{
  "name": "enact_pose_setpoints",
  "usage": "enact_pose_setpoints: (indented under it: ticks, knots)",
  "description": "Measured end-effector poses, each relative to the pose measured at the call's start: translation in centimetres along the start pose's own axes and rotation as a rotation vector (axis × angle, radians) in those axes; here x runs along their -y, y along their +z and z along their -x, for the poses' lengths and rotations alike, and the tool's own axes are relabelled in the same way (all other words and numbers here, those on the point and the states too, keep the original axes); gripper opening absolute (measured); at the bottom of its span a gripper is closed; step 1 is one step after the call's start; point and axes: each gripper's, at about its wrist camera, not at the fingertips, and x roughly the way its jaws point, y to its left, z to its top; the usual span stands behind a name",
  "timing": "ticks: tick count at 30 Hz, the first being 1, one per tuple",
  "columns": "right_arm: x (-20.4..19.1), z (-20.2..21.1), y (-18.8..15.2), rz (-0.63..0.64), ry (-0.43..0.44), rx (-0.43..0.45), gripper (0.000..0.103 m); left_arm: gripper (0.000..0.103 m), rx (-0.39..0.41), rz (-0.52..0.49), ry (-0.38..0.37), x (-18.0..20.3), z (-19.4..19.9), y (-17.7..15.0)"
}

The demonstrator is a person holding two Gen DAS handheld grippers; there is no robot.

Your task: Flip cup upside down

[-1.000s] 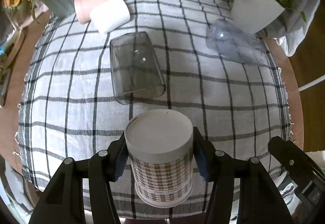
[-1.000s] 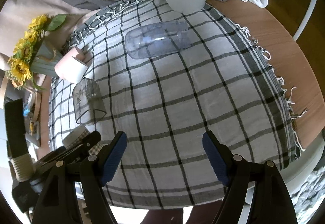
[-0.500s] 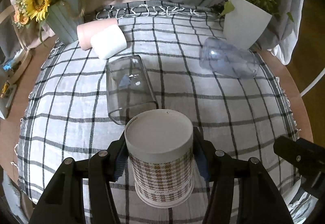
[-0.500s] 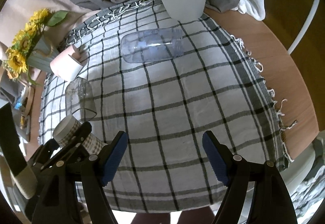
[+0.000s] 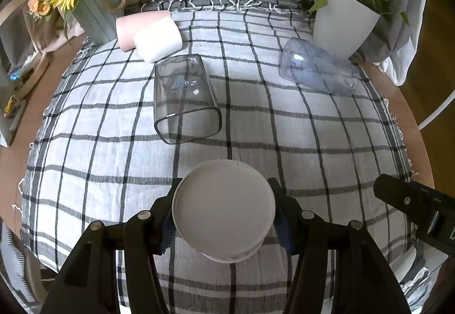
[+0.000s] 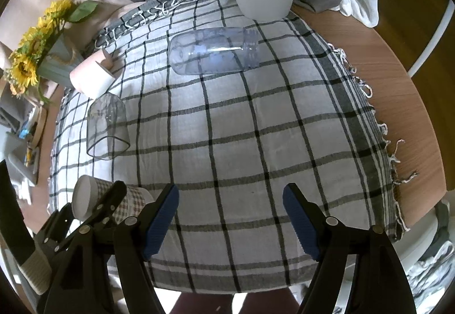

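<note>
My left gripper (image 5: 224, 217) is shut on a paper cup (image 5: 223, 208) with a brown houndstooth print, held above the near edge of the checked tablecloth (image 5: 85, 120). The cup's flat white base faces my left camera. In the right wrist view the cup (image 6: 93, 197) lies tilted in the left gripper at the lower left, base pointing up-left. My right gripper (image 6: 231, 217) is open and empty over the near part of the cloth.
A clear glass tumbler (image 5: 184, 97) lies on its side mid-table. A clear plastic bottle (image 5: 318, 70) lies at the back right by a white plant pot (image 5: 341, 23). Pink and white cups (image 5: 150, 32) and a sunflower vase (image 5: 93, 12) are at the back left.
The left gripper has lifted and tipped with the cup, so the cup's side print has dropped out of sight and its base faces the camera. The right gripper has barely moved.
</note>
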Motion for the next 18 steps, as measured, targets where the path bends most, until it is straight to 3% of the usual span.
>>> enact_pose_setpoints:
  ticks: [4, 12, 18]
  knots:
    - [0.2, 0.0, 0.0, 0.008, -0.005, -0.006, 0.076, 0.056, -0.030, 0.032, -0.015, -0.2, -0.2, -0.3]
    - [0.5, 0.0, -0.1, 0.026, -0.017, -0.020, 0.078, 0.083, -0.011, 0.049, 0.027, -0.3, 0.5, -0.2]
    - [0.5, 1.7, -0.5, 0.006, -0.037, 0.013, 0.081, 0.091, 0.017, 0.049, 0.012, -0.7, 3.1, -0.1]
